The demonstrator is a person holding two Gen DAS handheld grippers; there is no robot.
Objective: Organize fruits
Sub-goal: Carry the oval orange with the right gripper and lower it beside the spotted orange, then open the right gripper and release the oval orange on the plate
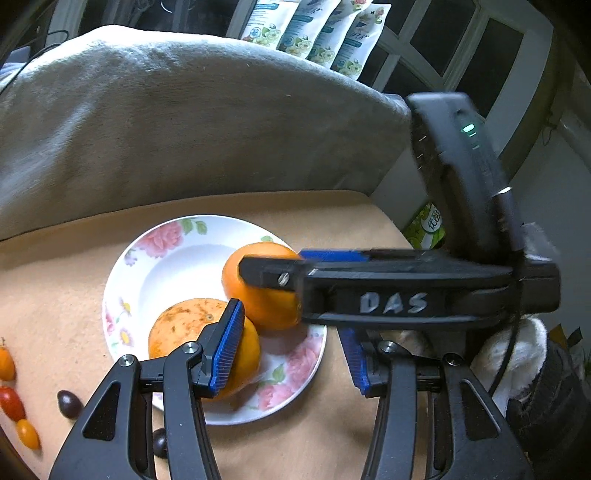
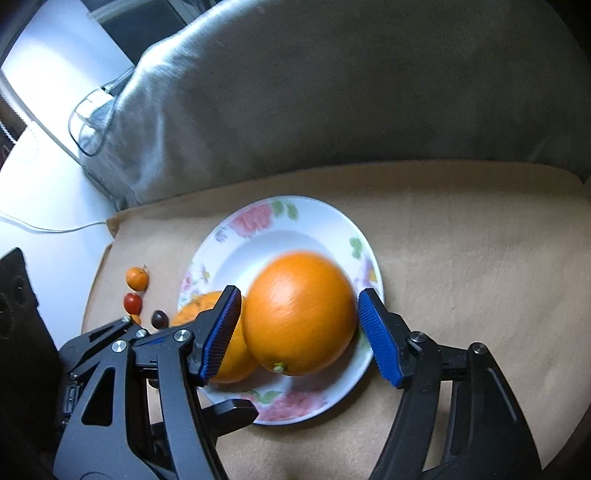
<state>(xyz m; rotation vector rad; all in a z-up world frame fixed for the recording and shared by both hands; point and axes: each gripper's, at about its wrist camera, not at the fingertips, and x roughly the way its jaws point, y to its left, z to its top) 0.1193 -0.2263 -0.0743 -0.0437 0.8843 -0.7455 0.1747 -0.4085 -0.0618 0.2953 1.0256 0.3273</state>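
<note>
A flowered white plate (image 1: 122, 280) (image 2: 332, 214) lies on a tan cloth (image 2: 461, 258). Two oranges are on it. My right gripper (image 2: 299, 314) (image 1: 273, 264) reaches in from the right and is shut on the smooth orange (image 2: 299, 314) (image 1: 258, 299), with a blue pad on each side of it. The speckled orange (image 1: 184, 328) (image 2: 225, 354) rests on the plate just left of it. My left gripper (image 1: 291, 347) hovers open over the plate's near rim, its left pad (image 1: 225, 347) in front of the speckled orange and nothing between its fingers.
Several small tomatoes lie on the cloth left of the plate: orange (image 2: 136, 277), red (image 2: 132, 302) and dark (image 2: 159, 319) ones. A grey blanket (image 1: 166, 129) rises behind the plate. Printed packs (image 1: 317, 33) lean at the back. A white surface with a cable (image 2: 48, 229) lies left.
</note>
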